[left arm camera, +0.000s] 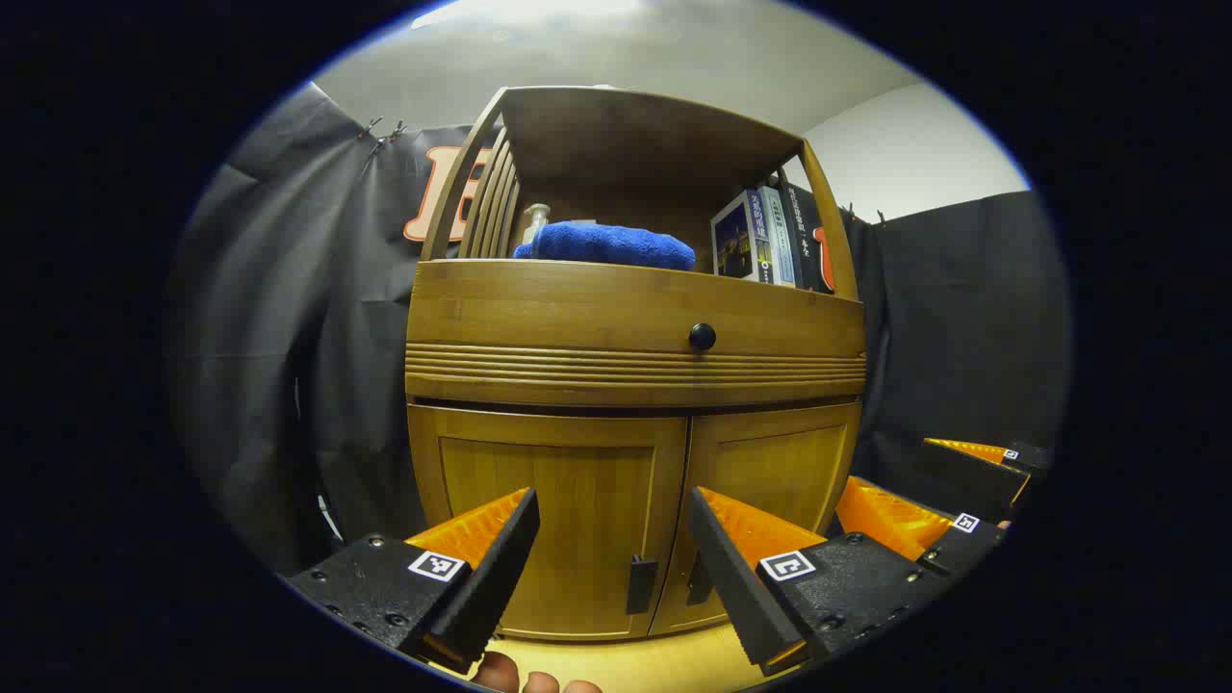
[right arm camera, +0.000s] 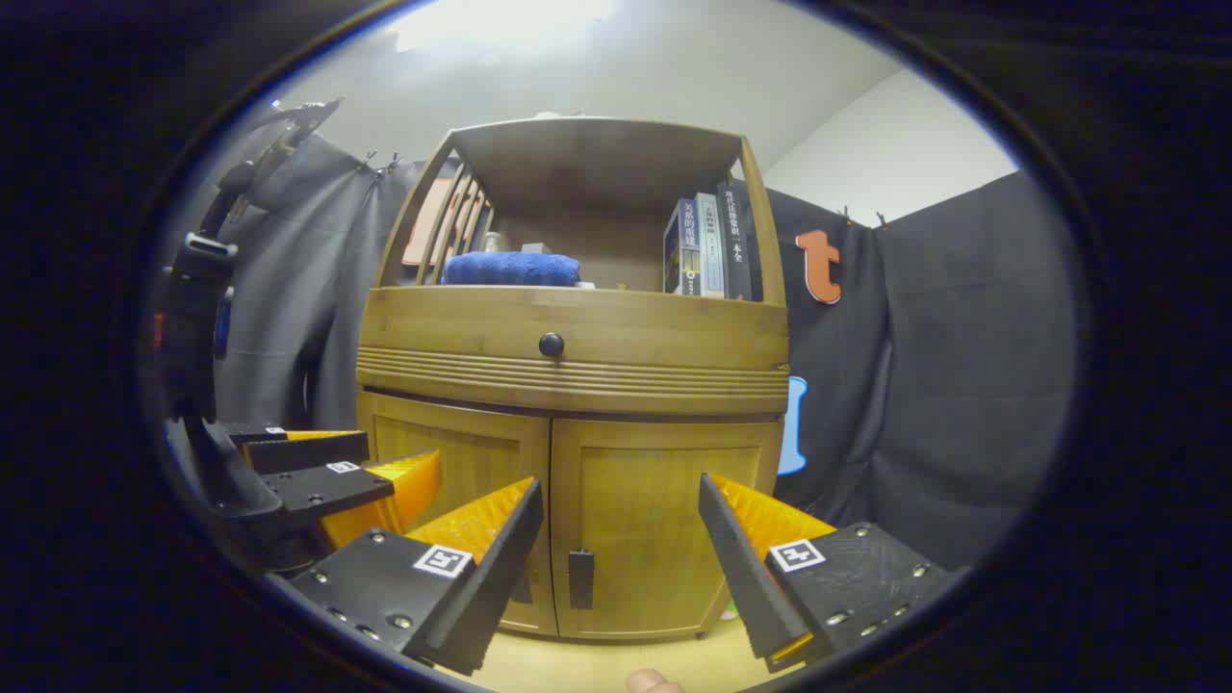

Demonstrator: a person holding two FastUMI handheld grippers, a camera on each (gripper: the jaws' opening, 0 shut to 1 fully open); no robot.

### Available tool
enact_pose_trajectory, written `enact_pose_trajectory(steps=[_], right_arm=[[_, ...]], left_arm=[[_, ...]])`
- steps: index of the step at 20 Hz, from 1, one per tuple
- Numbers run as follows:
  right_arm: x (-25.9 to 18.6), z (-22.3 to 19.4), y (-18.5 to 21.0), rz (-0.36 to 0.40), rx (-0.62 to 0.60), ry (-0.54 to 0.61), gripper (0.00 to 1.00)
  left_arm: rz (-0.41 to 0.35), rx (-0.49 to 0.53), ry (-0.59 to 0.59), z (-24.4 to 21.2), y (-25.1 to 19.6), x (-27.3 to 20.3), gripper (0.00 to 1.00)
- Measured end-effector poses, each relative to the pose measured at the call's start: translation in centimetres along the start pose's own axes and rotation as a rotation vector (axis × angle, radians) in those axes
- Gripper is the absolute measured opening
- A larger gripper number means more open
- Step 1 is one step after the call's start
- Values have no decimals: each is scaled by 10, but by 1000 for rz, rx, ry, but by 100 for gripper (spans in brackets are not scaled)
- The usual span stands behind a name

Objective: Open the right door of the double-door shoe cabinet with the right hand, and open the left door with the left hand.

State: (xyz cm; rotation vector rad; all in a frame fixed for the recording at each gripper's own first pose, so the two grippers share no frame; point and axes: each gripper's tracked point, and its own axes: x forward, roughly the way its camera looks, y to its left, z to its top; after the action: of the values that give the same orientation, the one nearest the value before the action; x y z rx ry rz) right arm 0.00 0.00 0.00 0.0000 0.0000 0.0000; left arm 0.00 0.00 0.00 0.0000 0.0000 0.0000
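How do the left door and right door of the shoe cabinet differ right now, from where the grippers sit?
In the left gripper view, the left door sits between the open fingers of the left gripper, while the right door lies partly behind one finger. The left door's handle is on its right edge; the right door's handle is on its left edge. Both doors are shut, with the same wood panels and dark handles.

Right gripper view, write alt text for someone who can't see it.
A wooden double-door shoe cabinet stands with both doors shut, the open orange-and-black right gripper framing the right door's dark handle. A folded blue towel and upright books sit on its shelf.
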Motion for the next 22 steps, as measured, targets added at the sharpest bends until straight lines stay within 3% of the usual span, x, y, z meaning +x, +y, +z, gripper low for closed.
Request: enact_pose_trajectory(steps=[3,8,10,22], right_arm=[[2,-2,1,-3,-1,6,94],[4,-11,2,-21,1,34,94],[6,-14,3,-29,1,33,94],[46,-74,18,0,22,133,94]], left_arm=[[6,11,4,-3,2,0,96],[19,1,21,-12,14,6,92],[41,4,25,-13,25,9,96],[184,21,0,0,94,0,96]])
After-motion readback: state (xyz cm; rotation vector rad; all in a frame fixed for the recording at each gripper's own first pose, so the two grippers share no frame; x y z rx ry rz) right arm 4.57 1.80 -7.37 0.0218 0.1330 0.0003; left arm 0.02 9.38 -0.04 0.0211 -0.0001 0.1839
